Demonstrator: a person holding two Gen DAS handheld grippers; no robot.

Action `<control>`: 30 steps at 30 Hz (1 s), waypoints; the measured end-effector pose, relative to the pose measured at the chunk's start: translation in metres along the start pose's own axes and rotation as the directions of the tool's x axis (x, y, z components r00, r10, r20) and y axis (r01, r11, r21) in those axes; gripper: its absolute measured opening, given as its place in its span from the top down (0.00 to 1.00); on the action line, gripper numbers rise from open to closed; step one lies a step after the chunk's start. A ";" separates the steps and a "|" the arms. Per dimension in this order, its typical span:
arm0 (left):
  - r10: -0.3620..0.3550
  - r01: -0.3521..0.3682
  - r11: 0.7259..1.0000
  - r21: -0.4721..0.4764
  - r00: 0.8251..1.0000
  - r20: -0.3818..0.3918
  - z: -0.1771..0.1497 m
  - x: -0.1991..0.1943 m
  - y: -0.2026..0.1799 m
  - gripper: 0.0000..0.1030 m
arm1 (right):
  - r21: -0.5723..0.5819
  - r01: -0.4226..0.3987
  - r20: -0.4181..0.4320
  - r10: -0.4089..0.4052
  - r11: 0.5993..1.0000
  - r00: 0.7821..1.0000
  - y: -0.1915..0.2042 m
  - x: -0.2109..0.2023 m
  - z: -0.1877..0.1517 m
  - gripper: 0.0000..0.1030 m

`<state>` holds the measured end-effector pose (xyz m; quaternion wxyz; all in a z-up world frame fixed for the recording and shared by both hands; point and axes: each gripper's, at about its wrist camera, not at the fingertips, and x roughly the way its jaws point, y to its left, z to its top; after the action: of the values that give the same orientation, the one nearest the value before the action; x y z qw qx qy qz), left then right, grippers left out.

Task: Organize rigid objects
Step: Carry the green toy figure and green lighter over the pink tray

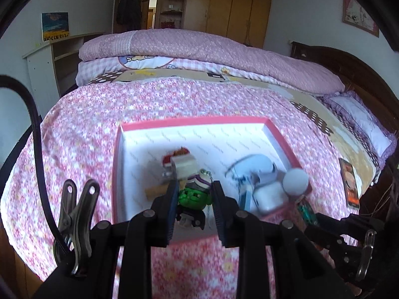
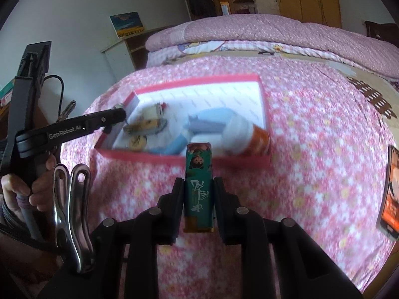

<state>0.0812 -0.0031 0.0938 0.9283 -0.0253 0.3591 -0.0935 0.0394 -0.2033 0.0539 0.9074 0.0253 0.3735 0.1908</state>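
A pink-rimmed white box (image 1: 117,174) (image 2: 261,87) lies on the flowered bed cover. My left gripper (image 1: 195,189) is over the box's near side, its fingers around a green-faced toy figure (image 1: 193,195) with a keychain. Whether they press on it I cannot tell. Also in the box are a small red and white block toy (image 1: 183,164), pale blue and white pieces (image 1: 259,174) and a white-capped bottle (image 1: 295,180). My right gripper (image 2: 198,182) is shut on a tall green tin (image 2: 198,186) with a cartoon girl, held just in front of the box's near wall.
A flat orange and black packet (image 1: 350,184) (image 2: 390,191) lies on the bed to the right of the box. Folded pink quilts (image 1: 199,49) are stacked at the far side. A pillow (image 1: 361,124) sits by the dark wooden headboard at right.
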 end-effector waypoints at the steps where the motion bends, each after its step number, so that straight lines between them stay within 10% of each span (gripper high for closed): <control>1: 0.003 -0.003 1.000 -0.001 1.000 0.002 0.004 0.002 0.000 0.73 | -0.003 -0.001 0.008 0.001 1.000 1.000 0.001 0.001 0.006 0.76; 23: 0.033 -0.033 0.999 -0.007 0.999 -0.044 0.029 0.066 0.014 0.73 | 0.037 0.007 0.034 -0.008 0.999 0.999 -0.006 0.047 0.074 0.76; 30: 0.079 -0.078 0.996 0.038 0.996 -0.040 0.025 0.074 0.005 0.51 | 0.051 0.030 0.016 -0.031 0.998 0.999 -0.018 0.061 0.078 0.76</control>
<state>0.1530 -0.0133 0.0628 0.9239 0.0079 0.3772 -0.0639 0.1383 -0.1907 0.0660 0.9123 0.0442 0.3712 0.1670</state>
